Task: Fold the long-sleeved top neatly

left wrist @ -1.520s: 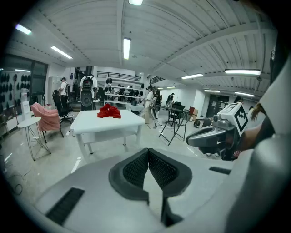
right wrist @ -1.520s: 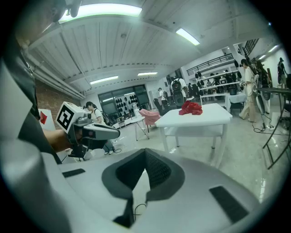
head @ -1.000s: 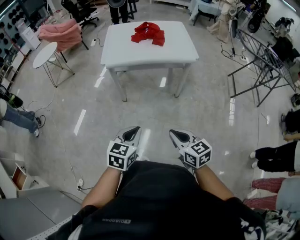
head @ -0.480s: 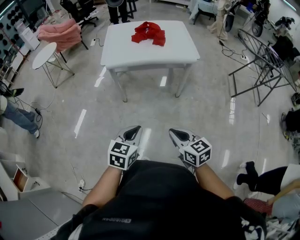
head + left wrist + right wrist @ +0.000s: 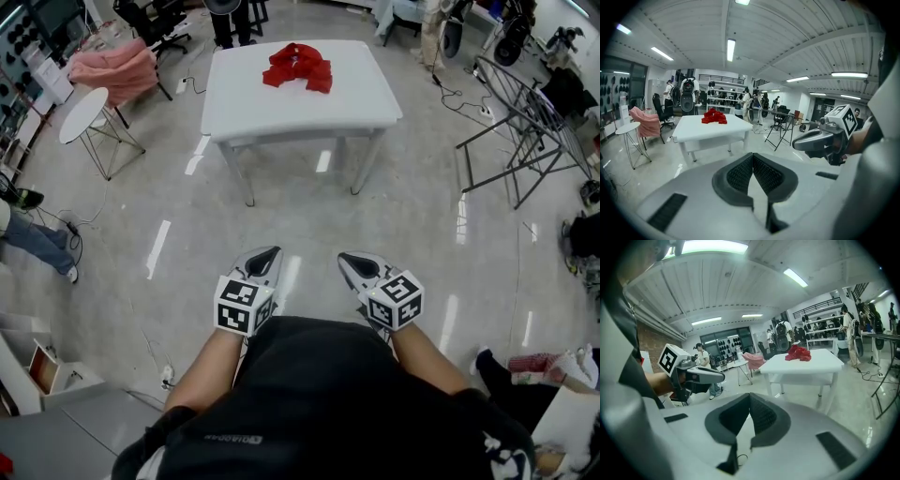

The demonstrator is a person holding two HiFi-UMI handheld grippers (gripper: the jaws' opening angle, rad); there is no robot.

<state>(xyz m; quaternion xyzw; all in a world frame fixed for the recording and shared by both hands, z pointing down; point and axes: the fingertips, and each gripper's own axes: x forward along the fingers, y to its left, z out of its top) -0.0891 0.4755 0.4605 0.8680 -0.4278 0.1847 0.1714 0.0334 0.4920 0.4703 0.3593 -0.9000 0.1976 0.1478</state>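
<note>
- The left gripper [image 5: 265,255] has its jaws pressed together with nothing between them; its ribbed pads meet along a single seam in the left gripper view.
- The right gripper [image 5: 349,262] is likewise closed and empty. The two are held side by side in front of the person's body, both aimed toward 12 o'clock and tipped slightly down.
- Below and ahead of them is only glossy floor [image 5: 309,220]; neither gripper touches anything.
- The long-sleeved top [image 5: 297,66] lies at 12 o'clock, well apart from both grippers. It is a crumpled red heap on the far half of the white table [image 5: 300,117], slightly left of centre.
- At about 10 o'clock stand a chair draped in pink cloth [image 5: 117,66] and a small round side table [image 5: 89,112]; at 2 o'clock is a metal folding frame [image 5: 525,122].
- Judging by the bunched folds, the top is light, soft and limp. It will sag and drag instead of holding shape, and thin cloth can slip from a shallow pinch.
- Nothing of the folding has begun. The sensible hold, once near, is probably the two shoulder seams or the hem corners, one per gripper, to shake it flat first; which part of the heap is which cannot be told from here.
</note>
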